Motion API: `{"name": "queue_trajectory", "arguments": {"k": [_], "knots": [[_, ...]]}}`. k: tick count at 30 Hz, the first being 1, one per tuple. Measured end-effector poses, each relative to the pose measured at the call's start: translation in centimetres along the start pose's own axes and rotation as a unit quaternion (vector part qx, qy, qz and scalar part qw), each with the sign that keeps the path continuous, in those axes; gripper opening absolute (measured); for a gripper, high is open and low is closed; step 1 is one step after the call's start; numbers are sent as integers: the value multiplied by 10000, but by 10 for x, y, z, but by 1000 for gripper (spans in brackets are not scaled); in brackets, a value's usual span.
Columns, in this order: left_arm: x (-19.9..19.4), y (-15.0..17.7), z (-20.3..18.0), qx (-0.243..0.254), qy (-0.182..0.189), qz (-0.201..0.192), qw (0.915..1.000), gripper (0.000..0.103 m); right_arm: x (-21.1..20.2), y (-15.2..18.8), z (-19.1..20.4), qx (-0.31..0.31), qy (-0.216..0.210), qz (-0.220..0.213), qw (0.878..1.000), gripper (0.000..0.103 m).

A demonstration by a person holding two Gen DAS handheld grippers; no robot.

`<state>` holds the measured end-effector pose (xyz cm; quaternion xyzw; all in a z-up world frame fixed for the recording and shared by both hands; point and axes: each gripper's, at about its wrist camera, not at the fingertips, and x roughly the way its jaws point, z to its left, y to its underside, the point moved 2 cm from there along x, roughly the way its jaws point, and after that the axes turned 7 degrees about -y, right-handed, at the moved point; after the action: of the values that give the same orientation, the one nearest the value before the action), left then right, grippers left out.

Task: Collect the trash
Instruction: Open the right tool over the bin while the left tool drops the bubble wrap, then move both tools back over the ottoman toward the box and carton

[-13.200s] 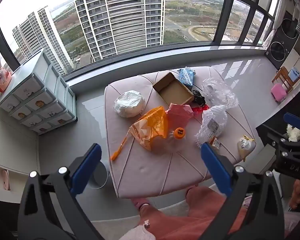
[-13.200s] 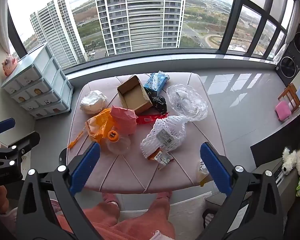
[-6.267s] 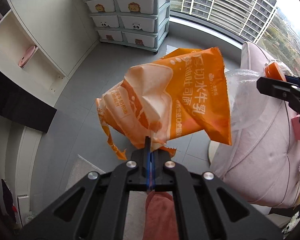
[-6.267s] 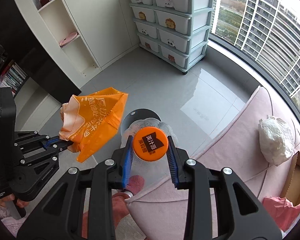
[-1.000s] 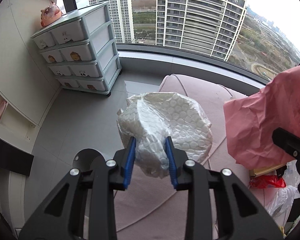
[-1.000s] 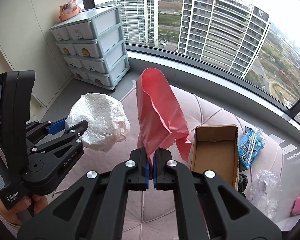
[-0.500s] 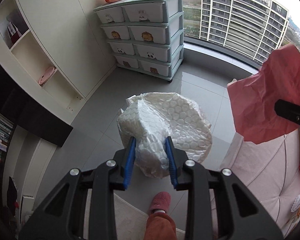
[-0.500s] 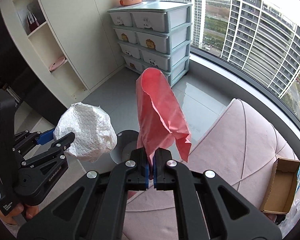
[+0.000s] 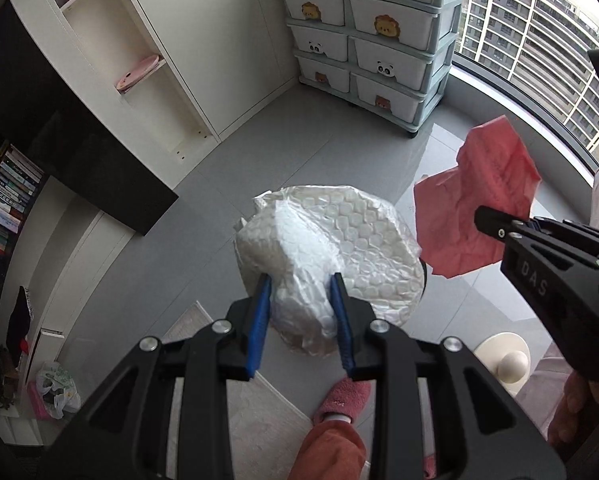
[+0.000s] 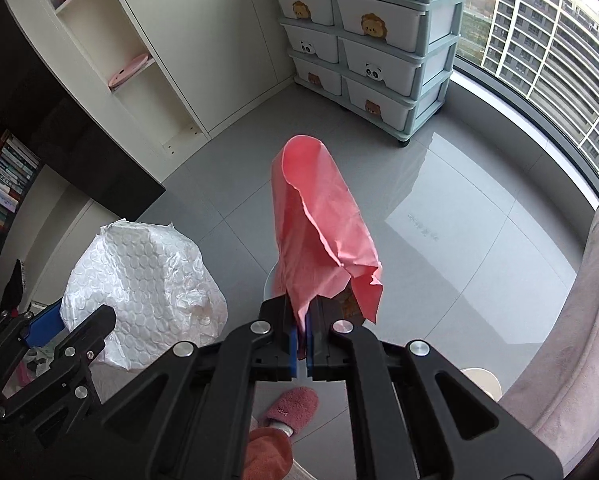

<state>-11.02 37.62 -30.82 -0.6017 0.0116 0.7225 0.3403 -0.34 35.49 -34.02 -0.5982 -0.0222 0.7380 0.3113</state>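
Trash was what both tools carried at this moment, held out over the grey tiled floor (image 10: 439, 216) and not over the pink upholstered seat (image 10: 579, 312) whose edge showed at the right. The left tool (image 9: 299, 296) was clamped on a crumpled wad of white bubble wrap (image 9: 339, 248), its blue pads (image 9: 261, 312) biting into the near side of the wad so that the bulk bulged out beyond them. The right tool (image 10: 301, 328) was pinched tight on the lowest corner of a pink paper sheet (image 10: 319, 232), which stood up from the pads as a loose half-rolled cone. Gripping each piece by an edge probably kept it clear of the tool, so that it should fall freely once let go. Both tools pointed steeply down, side by side, with the bubble wrap to the left of the paper and apart from it. Just beyond the paper's base a pale round rim (image 10: 268, 284) peeped out, and in the left view a dark curved edge (image 9: 422, 280) showed behind the wad; this seemed to be a bin on the floor, though most of it was hidden. A person's pink slipper (image 10: 293, 406) stood near it. The load seemed poised for dropping there.
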Motion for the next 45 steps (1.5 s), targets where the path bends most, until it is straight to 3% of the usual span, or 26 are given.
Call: {"name": "queue_trajectory", "arguments": {"k": [7, 11, 26, 35, 38, 45], "knots": [[62, 9, -4, -26, 10, 230, 9997, 30, 81, 6, -9, 83, 92, 334, 9994, 6], [89, 11, -7, -2, 38, 350, 9994, 30, 95, 14, -11, 97, 174, 395, 9990, 38], [120, 7, -54, 268, 352, 312, 9985, 31, 82, 10, -38, 307, 368, 273, 9985, 38], [144, 3, -88, 382, 658, 307, 9966, 46, 73, 14, -61, 544, 524, 170, 9970, 38], [149, -1, -91, 355, 688, 256, 9967, 61, 68, 13, -64, 578, 572, 135, 9966, 38], [129, -5, -85, 406, 574, 212, 9973, 62, 47, 17, -62, 615, 597, 86, 9963, 38]]}}
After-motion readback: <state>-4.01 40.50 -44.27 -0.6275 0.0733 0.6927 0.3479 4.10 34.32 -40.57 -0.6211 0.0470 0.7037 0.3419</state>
